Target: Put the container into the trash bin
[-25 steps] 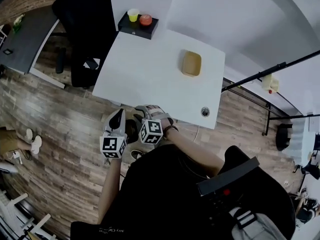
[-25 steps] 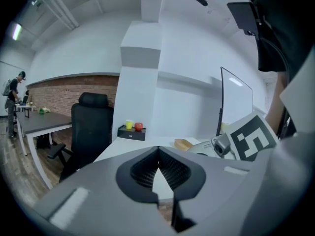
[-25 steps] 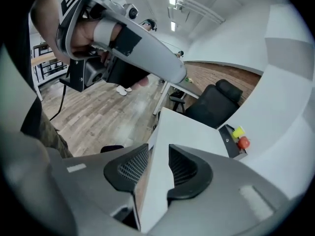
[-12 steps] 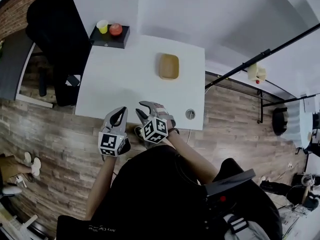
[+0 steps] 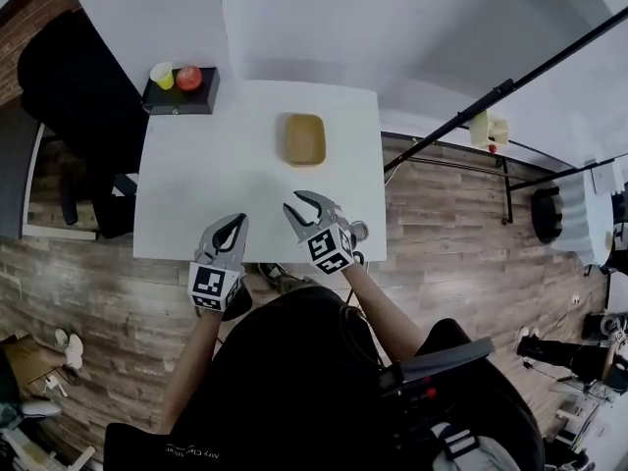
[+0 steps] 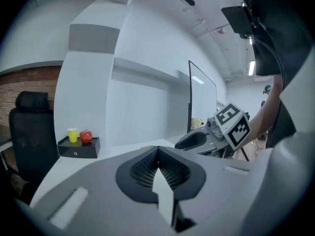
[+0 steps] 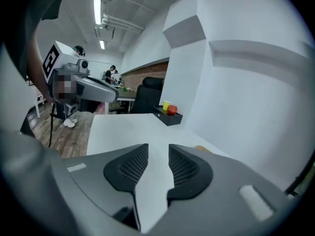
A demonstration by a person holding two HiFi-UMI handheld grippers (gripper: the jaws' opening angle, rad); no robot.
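Note:
A shallow tan container [image 5: 305, 139] lies on the white table [image 5: 216, 184], toward its far right part. Only its tan rim [image 7: 203, 149] peeks over the right pad in the right gripper view. My left gripper [image 5: 235, 226] hovers over the table's near edge, shut with nothing in it; its tips meet [image 6: 157, 150]. To its right, my right gripper [image 5: 301, 204] is open and empty, with white tabletop showing in the gap between its pads [image 7: 158, 154]. It points toward the container, which is still well ahead of it. No trash bin is clearly in view.
A black box [image 5: 182, 93] at the table's far left corner carries a yellow cup [image 5: 162, 75] and a red apple [image 5: 189, 78]. A black office chair [image 5: 74, 96] stands left of the table. A black stand's legs [image 5: 471, 126] and a dark round object [image 5: 546, 214] are on the wooden floor at right.
Both grippers have moved forward from over the floor to over the table's near edge. The right gripper has rolled and now leads the left. The table sits nearer the view's centre.

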